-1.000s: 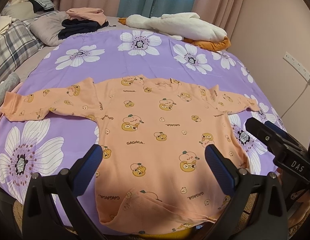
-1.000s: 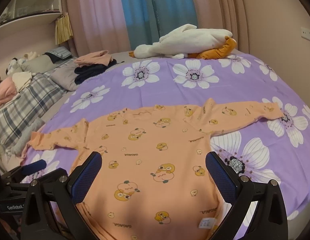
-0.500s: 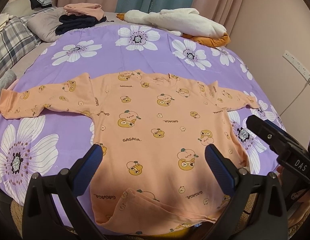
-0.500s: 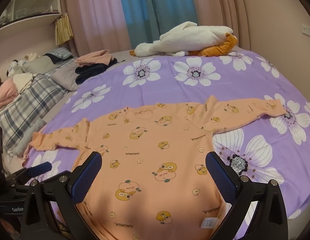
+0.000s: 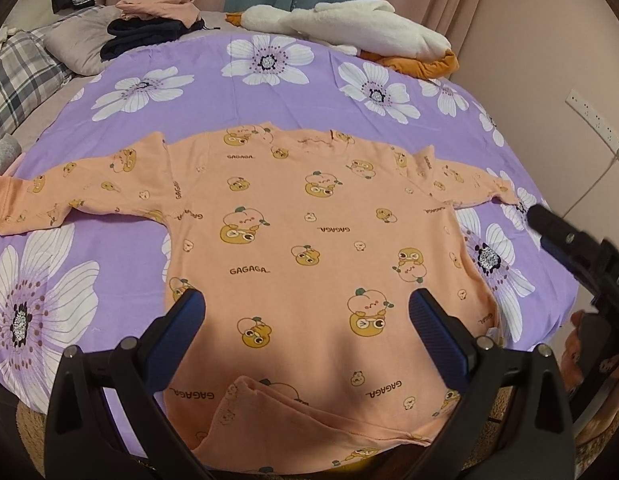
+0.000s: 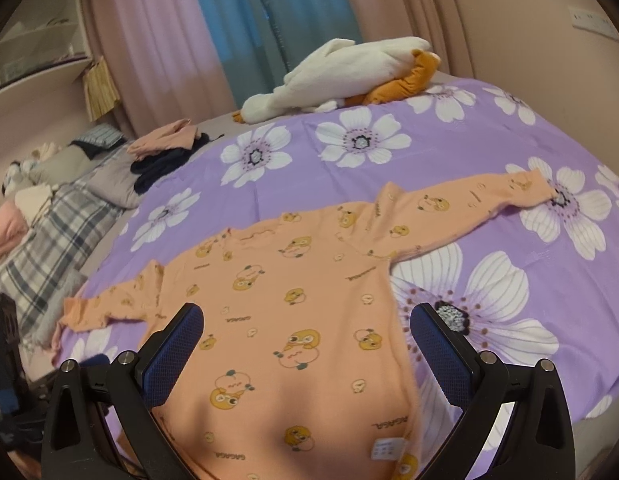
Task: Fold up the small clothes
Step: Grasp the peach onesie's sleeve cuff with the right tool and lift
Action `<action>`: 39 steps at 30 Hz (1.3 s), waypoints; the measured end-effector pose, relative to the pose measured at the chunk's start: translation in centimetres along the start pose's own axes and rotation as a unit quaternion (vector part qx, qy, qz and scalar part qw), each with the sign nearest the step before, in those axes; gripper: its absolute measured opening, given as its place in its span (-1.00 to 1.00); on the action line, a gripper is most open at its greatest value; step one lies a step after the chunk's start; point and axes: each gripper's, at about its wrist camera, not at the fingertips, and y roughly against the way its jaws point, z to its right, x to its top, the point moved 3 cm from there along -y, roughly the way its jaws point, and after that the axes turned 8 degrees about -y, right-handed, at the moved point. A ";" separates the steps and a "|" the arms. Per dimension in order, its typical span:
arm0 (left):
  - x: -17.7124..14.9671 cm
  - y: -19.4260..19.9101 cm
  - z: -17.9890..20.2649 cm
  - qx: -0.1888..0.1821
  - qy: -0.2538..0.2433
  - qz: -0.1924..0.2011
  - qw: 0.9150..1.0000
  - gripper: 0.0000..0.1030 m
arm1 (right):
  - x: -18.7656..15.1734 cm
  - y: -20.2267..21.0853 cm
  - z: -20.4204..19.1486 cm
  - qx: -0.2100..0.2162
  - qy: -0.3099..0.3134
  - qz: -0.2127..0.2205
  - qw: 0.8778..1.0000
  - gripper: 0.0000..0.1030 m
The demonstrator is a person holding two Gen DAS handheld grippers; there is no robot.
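On bedspread, shirt, label right-view only

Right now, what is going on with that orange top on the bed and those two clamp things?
A person holds a two-finger tool in each hand to fold small clothes. The orange long-sleeved shirt lies flat on the purple flowered bedsheet, both sleeves spread out and one corner of the hem turned up. The left tool and the right tool hover open above its lower half, holding nothing. No fold is made yet.
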 end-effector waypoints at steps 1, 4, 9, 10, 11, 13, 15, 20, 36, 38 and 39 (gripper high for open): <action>0.0 -0.2 0.0 -0.001 0.000 -0.002 1.000 0.97 | 0.4 0.1 0.6 0.001 -0.007 0.004 1.000 0.99; -0.2 -1.1 0.1 -0.006 -0.006 -0.010 1.000 0.96 | 1.6 0.3 2.8 0.007 -0.035 0.008 0.999 0.99; -1.0 -3.2 -0.1 -0.030 -0.001 -0.040 0.999 0.85 | 4.1 -0.4 9.4 0.007 -0.128 -0.006 0.992 0.93; -1.2 -3.6 -0.2 -0.036 0.002 -0.047 0.998 0.80 | 4.8 -0.7 11.0 0.005 -0.145 -0.007 0.989 0.88; -1.3 -4.1 -0.3 -0.040 0.005 -0.056 0.998 0.78 | 5.3 -1.0 12.0 0.002 -0.156 -0.008 0.988 0.78; -1.6 -4.9 -0.4 -0.045 0.011 -0.070 0.996 0.70 | 6.7 -1.9 15.0 -0.010 -0.191 -0.008 0.981 0.69; -1.9 -5.7 -0.7 -0.045 0.017 -0.084 0.995 0.64 | 7.8 -2.9 17.5 -0.025 -0.224 -0.009 0.974 0.50; -2.5 -6.5 -0.7 -0.050 0.014 -0.105 0.993 0.60 | 10.2 -6.4 23.5 -0.075 -0.303 -0.009 0.950 0.24; -4.4 -4.5 -1.4 -0.092 0.054 -0.142 0.984 0.60 | 13.3 -13.4 31.3 -0.079 -0.430 0.010 0.899 -0.84; -4.3 -4.5 -1.7 -0.096 0.067 -0.143 0.983 0.60 | 13.9 -12.7 31.2 -0.069 -0.430 0.034 0.900 -0.87; -4.1 -4.5 -1.8 -0.097 0.070 -0.145 0.982 0.59 | 14.2 -12.4 31.1 -0.071 -0.424 0.039 0.902 -0.88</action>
